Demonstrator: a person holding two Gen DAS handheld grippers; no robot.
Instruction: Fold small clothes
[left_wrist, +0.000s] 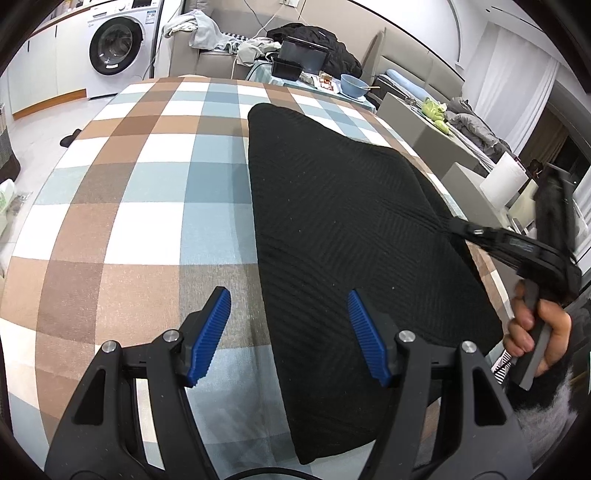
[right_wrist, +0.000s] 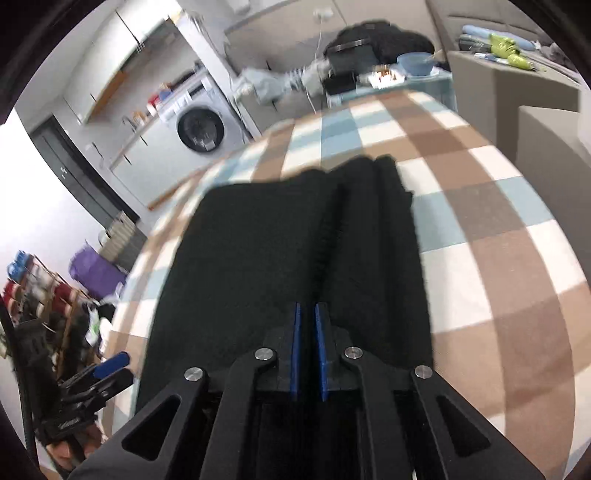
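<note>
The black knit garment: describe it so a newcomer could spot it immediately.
Find the checked brown, blue and white tablecloth. On its right part lies the black knit garment, folded flat, between the left gripper and the right gripper. It is the only thing on the cloth.

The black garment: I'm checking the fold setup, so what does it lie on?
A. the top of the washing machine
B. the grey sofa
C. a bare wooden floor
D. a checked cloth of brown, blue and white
D: the black garment lies spread on the checked cloth, whose brown, blue and white squares show around it in both views.
</note>
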